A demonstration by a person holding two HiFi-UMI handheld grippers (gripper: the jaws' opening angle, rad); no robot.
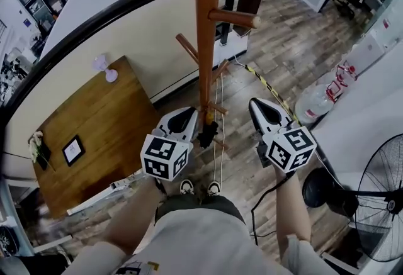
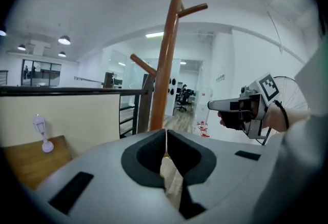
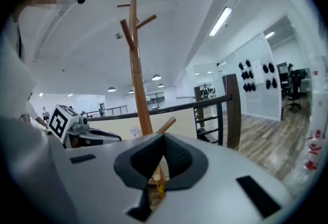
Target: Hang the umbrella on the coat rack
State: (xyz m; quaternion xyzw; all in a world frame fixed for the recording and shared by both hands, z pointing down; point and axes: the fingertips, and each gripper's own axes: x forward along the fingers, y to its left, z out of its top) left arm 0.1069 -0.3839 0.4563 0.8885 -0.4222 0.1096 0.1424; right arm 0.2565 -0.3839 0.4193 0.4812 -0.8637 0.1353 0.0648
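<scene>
On either side of the coat rack (image 1: pixel 208 28), the left tongs (image 1: pixel 186 115) and right tongs (image 1: pixel 262 106) sit closed and empty, likely because the dark umbrella (image 1: pixel 207 135) already hangs low on it.

one coat rack (image 1: pixel 207 28), one fan (image 1: pixel 376 203), two grippers (left gripper (image 1: pixel 186 117), right gripper (image 1: pixel 264 109))

Wood-plank floor (image 1: pixel 283 53) under coat rack (image 1: pixel 206 28), wooden table (image 1: pixel 119 123), fan (image 1: pixel 378 204).

Glossy wooden coat rack (image 1: pixel 207 28), matt wood-plank floor (image 1: pixel 283 47)
</scene>
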